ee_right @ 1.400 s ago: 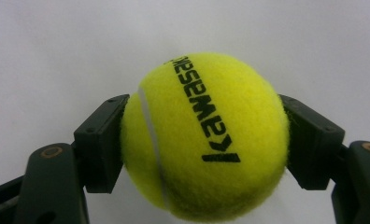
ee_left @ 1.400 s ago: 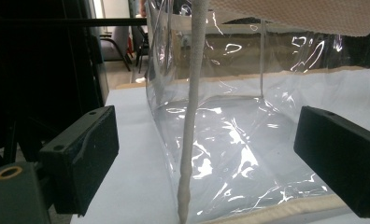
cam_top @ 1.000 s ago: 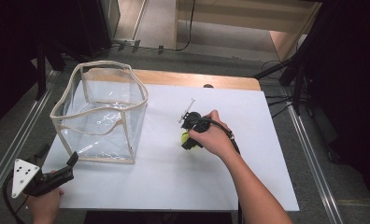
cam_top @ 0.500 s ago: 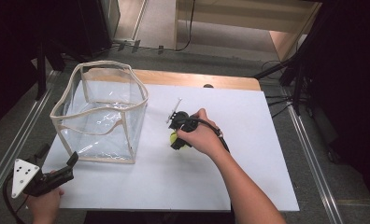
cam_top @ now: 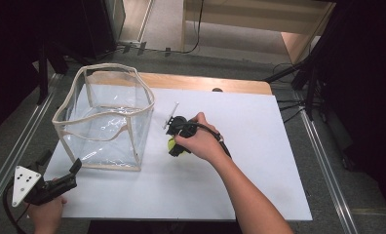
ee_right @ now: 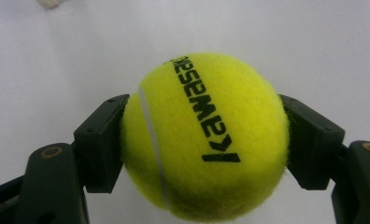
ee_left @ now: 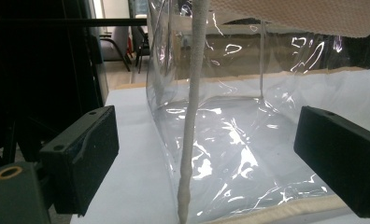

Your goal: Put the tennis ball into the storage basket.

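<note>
R gripper (cam_top: 173,146) sits just right of the clear bag's (cam_top: 106,122) near right corner, tipped steeply down, jaws clamped on both sides of a tennis ball (ee_right: 204,135); the R hand (cam_top: 201,141) wraps the body from above, w/ the forearm running back to the lower right, away from the bag. L gripper (cam_top: 59,168) lies low and near level off the bag's near left corner, jaws spread wide w/ nothing between the pads, pointing toward the bag's front edge. L hand (cam_top: 47,214) grips its rear, below the bag's left side.
</note>
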Motion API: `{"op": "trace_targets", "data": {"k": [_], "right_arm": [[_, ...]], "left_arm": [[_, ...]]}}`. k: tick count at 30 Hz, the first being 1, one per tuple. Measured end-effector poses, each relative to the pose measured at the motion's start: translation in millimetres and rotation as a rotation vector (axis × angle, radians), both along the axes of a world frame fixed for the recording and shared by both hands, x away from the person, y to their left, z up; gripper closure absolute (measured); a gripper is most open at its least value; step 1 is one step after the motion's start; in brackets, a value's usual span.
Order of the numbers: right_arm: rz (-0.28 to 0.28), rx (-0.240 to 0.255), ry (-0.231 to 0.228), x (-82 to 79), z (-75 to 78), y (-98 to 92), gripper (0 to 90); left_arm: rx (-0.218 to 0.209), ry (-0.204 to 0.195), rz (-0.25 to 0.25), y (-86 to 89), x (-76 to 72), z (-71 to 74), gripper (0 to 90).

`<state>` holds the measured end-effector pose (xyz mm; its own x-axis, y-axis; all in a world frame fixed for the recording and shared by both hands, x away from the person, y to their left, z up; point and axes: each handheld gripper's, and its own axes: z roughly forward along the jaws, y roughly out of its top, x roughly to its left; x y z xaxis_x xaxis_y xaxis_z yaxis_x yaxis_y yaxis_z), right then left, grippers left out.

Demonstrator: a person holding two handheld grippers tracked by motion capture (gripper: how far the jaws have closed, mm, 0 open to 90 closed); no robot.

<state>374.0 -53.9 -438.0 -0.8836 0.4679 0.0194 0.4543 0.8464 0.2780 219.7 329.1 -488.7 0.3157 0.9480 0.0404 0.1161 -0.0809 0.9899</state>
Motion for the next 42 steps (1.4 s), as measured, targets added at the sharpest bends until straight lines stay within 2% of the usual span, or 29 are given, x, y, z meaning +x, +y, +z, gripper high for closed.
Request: {"op": "trace_targets", "data": {"k": [1,5,12,13,16,22,30,31,42], "right_arm": [[0.001,0.014,0.002,0.1,-0.2,1.7,23.7],[0.012,0.022,0.014,0.2,1.1,8.7,23.7],[0.049,0.036,-0.002,0.9,3.2,21.8,23.7],[0.034,0.040,0.002,-0.2,3.6,23.3,23.7],[0.038,0.065,0.003,-0.1,3.8,26.2,23.7],[0.046,0.074,-0.005,-1.5,8.4,31.6,23.7],[0.061,0.078,-0.004,-1.7,24.1,35.5,23.7],[0.074,0.083,-0.017,-1.0,25.9,35.9,23.7],[0.090,0.094,-0.007,-1.2,50.6,39.8,23.7]], "left_arm": [[0.001,0.002,0.001,0.0,-0.1,0.1,6.9],[0.000,0.002,0.002,0.0,0.0,0.1,6.9],[0.000,0.000,0.001,0.2,0.1,0.1,6.9],[0.000,0.002,0.002,0.1,0.0,0.1,6.9],[0.000,0.003,0.002,0.1,0.1,0.2,6.9],[-0.004,0.001,-0.001,0.3,0.3,0.1,6.9],[-0.003,0.005,0.000,0.4,0.2,0.3,6.9],[-0.004,0.005,0.001,0.2,0.2,0.3,6.9],[-0.008,0.001,0.002,-0.2,0.4,0.1,6.9]]}}
